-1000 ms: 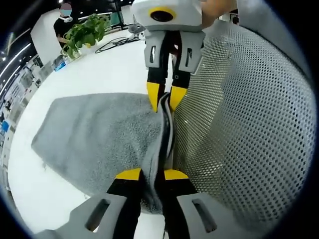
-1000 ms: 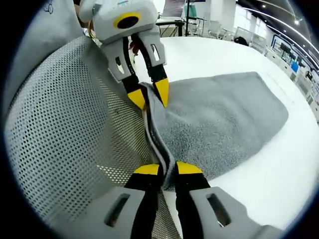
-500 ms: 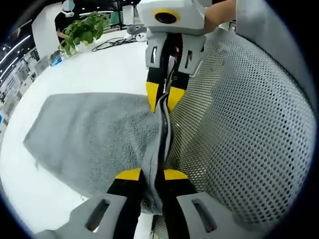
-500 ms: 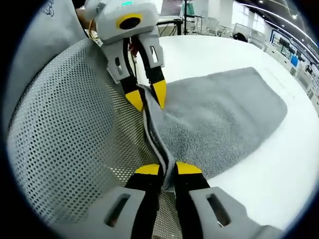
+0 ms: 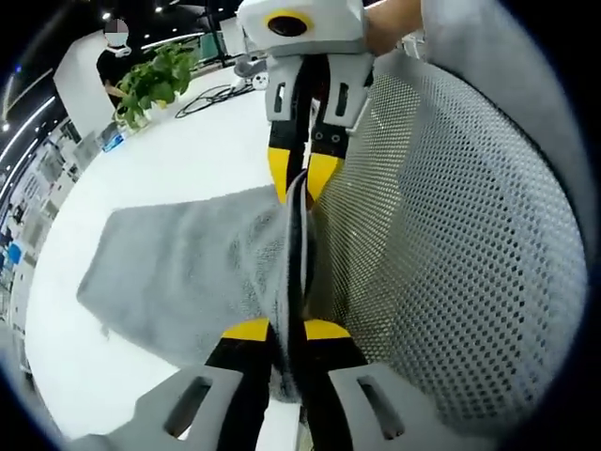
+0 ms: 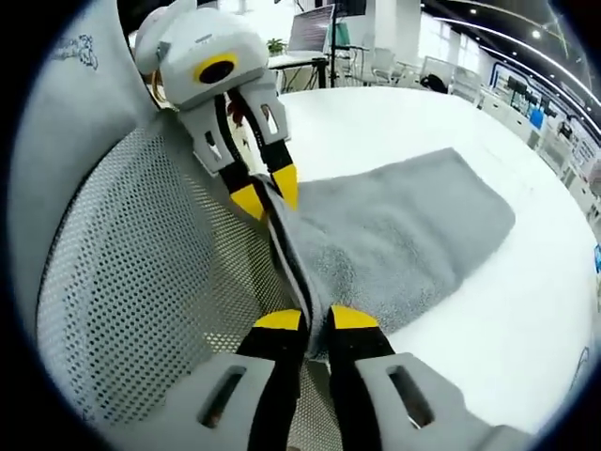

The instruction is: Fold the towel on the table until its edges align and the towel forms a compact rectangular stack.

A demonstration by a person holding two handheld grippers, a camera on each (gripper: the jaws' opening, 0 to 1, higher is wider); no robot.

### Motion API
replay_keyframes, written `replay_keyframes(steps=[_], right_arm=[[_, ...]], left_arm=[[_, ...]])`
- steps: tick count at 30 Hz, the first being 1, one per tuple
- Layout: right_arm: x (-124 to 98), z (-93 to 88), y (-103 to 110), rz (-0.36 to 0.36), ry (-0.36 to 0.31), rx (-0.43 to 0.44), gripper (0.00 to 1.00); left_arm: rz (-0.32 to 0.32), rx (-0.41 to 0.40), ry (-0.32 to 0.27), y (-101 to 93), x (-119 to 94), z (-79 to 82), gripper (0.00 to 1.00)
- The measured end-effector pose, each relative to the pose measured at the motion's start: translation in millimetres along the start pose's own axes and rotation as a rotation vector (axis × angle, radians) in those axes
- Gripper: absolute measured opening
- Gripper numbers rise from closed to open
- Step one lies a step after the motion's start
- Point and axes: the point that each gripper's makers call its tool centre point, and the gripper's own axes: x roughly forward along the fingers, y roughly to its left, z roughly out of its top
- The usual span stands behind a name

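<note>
A grey terry towel (image 5: pixel 178 272) lies partly on the white table (image 5: pixel 188 150), its near edge raised and stretched taut between the two grippers. In the left gripper view my left gripper (image 5: pixel 286 331) is shut on one end of that edge, while the right gripper (image 5: pixel 300 178) comes in from the top, shut on the other end. In the right gripper view my right gripper (image 6: pixel 315 321) pinches the towel (image 6: pixel 394 235) edge, and the left gripper (image 6: pixel 266 193) holds it at the upper left. The rest of the towel drapes down onto the table (image 6: pixel 526 310).
A grey mesh chair back (image 5: pixel 451 235) stands right beside the held edge and fills the left of the right gripper view (image 6: pixel 141 282). A potted plant (image 5: pixel 155 70) and a person (image 5: pixel 113 47) are at the table's far side. Desks and chairs stand beyond.
Both grippers have risen with the towel edge still pinched. The towel's lying part now looks smaller and more bunched toward the held edge.
</note>
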Motion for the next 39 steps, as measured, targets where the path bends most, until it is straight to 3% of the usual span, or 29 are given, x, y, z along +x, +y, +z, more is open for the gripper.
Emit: replay_keyframes(steps=[14,19,39], right_arm=[[-26,27.4,-12,-0.062,-0.102,0.024,0.07],[-39,41.5,-20,-0.075,-0.168,0.097,0.06],[-74,71.4,-18,-0.07,-0.253,0.167,0.06]], left_arm=[[0.102,-0.013,-0.049,19.0,-28,19.1,0.1],[0.134,-0.016,-0.069,29.3,-41,28.0,0.1],[0.18,-0.062,-0.144,41.2,-73,50.0,0.09]])
